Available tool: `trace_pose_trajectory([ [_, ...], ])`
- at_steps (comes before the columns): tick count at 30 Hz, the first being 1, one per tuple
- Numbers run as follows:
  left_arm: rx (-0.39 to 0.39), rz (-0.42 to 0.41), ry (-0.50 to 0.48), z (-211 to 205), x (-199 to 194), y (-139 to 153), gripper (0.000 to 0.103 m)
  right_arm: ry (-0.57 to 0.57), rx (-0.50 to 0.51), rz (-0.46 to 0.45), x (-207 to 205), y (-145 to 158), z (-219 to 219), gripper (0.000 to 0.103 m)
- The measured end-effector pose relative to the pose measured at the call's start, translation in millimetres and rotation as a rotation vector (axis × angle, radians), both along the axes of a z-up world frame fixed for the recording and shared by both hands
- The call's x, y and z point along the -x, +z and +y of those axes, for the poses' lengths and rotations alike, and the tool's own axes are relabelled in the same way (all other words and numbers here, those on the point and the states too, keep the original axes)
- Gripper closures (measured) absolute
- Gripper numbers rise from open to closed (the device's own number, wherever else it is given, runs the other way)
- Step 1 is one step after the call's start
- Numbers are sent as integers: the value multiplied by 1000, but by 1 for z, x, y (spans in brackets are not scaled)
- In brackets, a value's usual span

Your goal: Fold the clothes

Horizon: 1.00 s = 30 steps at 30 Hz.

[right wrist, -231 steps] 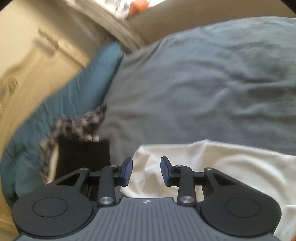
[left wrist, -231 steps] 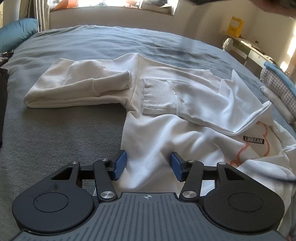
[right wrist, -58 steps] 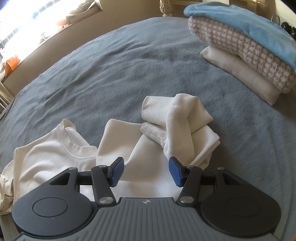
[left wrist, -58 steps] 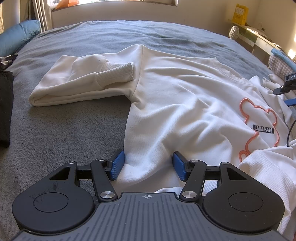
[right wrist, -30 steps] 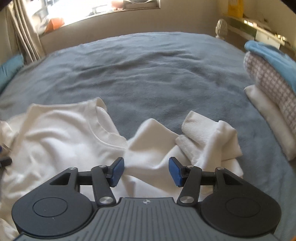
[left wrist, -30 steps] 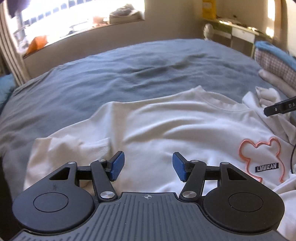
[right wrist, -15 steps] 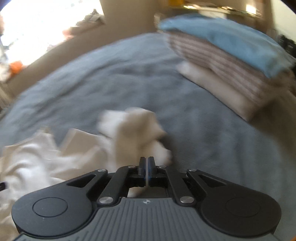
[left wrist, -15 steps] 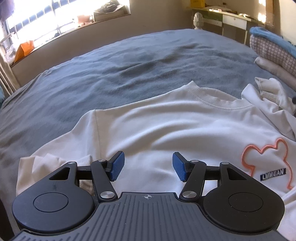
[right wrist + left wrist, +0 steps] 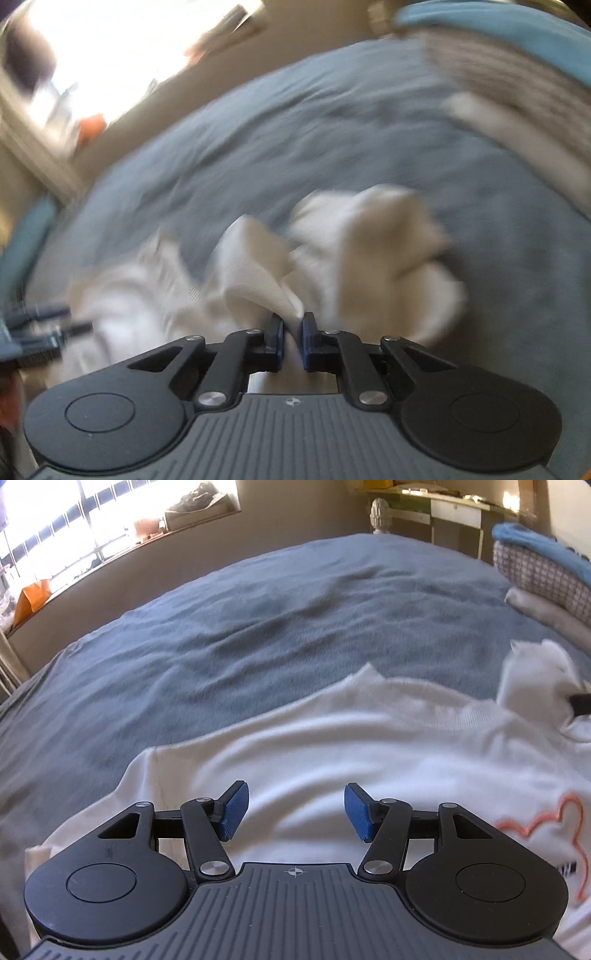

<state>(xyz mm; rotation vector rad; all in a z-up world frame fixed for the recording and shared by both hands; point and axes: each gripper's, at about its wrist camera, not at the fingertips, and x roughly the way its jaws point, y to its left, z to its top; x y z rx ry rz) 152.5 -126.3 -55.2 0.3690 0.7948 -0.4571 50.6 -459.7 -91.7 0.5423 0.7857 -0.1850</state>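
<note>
A white sweatshirt (image 9: 332, 738) with an orange bear outline (image 9: 546, 819) lies spread on the grey bed cover (image 9: 258, 627). My left gripper (image 9: 295, 808) hovers open over its chest near the left shoulder, with only flat cloth under its jaws. In the blurred right wrist view, my right gripper (image 9: 293, 334) is shut on a fold of the sweatshirt's bunched right sleeve (image 9: 369, 251), white cloth pinched between its blue pads. That sleeve (image 9: 535, 672) also shows at the right edge of the left wrist view.
A stack of folded clothes (image 9: 546, 572), blue on checked on white, lies at the bed's right side; it also shows as the stack (image 9: 517, 74). A window sill (image 9: 110, 542) and wall stand behind the bed. A desk (image 9: 443, 506) is at the back right.
My right gripper has shut on the bunched sleeve and rolled. My left gripper, still open, has slid across the sweatshirt toward its left shoulder.
</note>
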Motion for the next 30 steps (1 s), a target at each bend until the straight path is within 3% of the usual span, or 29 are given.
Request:
trace_pose_trajectory([
  [4,17,5,1,-10,-20,-2,46,-114,23,37,26,-6,-23,94],
  [7,24,8,-4,-15,-32,-4,46,-126,6,73,32,-17,-31,94],
  [9,25,7,-18,-17,-37,-4,46,-114,37,83,31,-10,-29,86],
  [11,31,8,-40,-19,-43,-3,46,-115,102,80,31,5,-25,62],
  [15,36,33,-55,-22,-56,-4,46,-113,256,-37,27,48,-13,60],
  [18,46,53,-28,-21,-62,-8,46,13,119,-107,-2,60,-12,51],
  [23,33,69,-18,-15,-64,-17,46,282,-62,17,-88,26,18,48],
  [27,53,72,-64,-12,-72,-16,45,323,-149,154,-128,-10,29,48],
  [30,101,114,-104,-15,-89,-18,38,307,-192,167,-125,-14,28,48],
])
